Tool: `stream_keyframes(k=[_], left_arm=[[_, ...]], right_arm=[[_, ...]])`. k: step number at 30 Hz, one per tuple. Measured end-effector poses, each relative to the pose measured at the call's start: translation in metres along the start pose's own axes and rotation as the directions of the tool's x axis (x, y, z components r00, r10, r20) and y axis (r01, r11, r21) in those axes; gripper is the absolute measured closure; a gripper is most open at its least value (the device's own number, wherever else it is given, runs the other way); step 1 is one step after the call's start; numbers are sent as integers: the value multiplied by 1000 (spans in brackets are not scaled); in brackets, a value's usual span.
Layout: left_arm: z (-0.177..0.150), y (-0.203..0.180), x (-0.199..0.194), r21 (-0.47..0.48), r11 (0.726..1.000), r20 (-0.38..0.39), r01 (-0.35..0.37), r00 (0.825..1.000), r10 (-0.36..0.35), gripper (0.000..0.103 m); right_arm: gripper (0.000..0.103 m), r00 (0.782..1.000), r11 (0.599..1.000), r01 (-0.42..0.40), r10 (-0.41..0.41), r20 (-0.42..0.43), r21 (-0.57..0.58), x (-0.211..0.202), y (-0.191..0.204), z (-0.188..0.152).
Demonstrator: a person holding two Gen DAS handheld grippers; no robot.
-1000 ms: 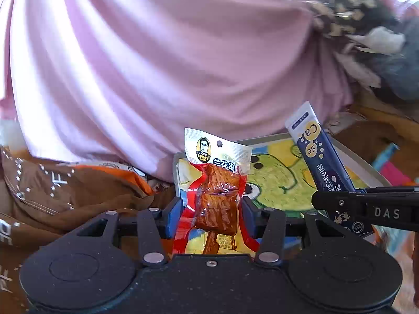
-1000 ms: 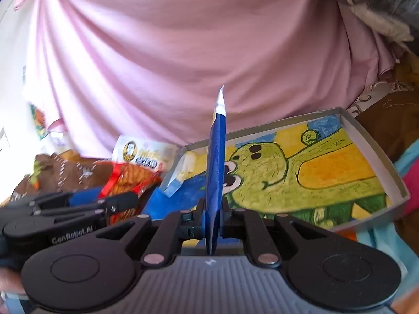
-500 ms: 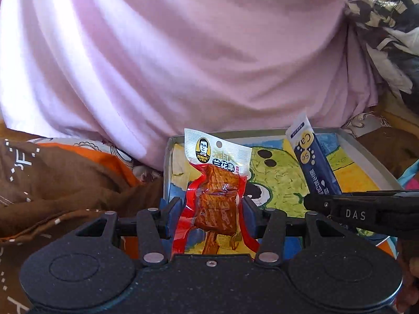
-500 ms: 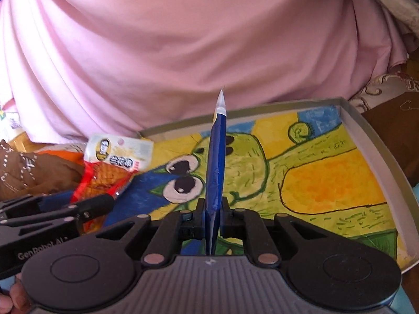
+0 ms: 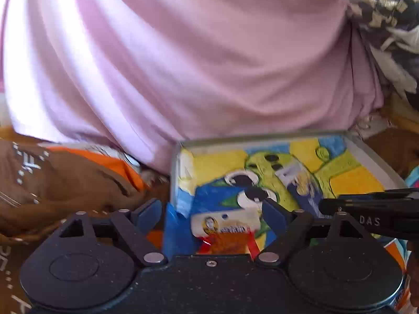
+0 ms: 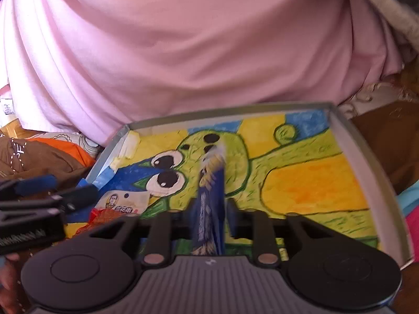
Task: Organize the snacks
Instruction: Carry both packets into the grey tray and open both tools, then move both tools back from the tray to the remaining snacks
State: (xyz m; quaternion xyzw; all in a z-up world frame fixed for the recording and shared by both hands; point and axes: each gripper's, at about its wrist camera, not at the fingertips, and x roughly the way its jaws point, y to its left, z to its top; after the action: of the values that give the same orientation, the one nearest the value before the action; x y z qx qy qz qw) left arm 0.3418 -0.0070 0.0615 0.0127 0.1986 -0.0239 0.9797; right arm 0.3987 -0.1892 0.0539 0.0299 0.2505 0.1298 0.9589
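Snacks lie in a shallow grey tray whose floor is covered by a bright crayon drawing of a green frog-like creature on yellow and blue. A red snack packet with a white top strip lies flat at the near left of the tray floor, on the blue part of the drawing; the right wrist view shows it in the same corner, partly hidden behind the other tool.

The left gripper hovers over that packet with its blue-padded fingers spread wide, and the packet sits below the gap, touched by neither pad.

The right gripper has its fingers apart too. A long dark blue stick sachet lies between them, blurred, stretching from the gripper toward the frog's head. Whether either finger touches it cannot be told. In the left wrist view the same sachet lies on the green of the drawing, its lower end hidden behind the right gripper's black body.

A pink cloth rises behind the tray's far wall. Brown and orange fabric is heaped to the tray's left.
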Motion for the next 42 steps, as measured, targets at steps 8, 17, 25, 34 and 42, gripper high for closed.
stream_keyframes(k=[8, 17, 25, 34, 42], left_arm=[[6, 23, -36, -94, 995, 109, -39, 993, 50, 2], [-3, 43, -94, -156, 988, 179, -20, 983, 48, 1], [-26, 45, -136, -145, 989, 156, 23, 988, 0, 1], [-68, 45, -161, -99, 994, 79, 55, 996, -48, 1], [-101, 48, -179, -102, 991, 33, 88, 996, -85, 1]], right_arm=[[21, 983, 994, 58, -42, 178, -91, -50, 5, -1], [0, 903, 977, 104, -14, 430, -187, -130, 22, -16], [0, 900, 978, 86, 6, 436, -191, -169, 25, -47], [0, 923, 967, 52, 49, 381, -250, -198, 31, -94], [0, 941, 925, -8, 135, 310, -380, -214, 49, -141]])
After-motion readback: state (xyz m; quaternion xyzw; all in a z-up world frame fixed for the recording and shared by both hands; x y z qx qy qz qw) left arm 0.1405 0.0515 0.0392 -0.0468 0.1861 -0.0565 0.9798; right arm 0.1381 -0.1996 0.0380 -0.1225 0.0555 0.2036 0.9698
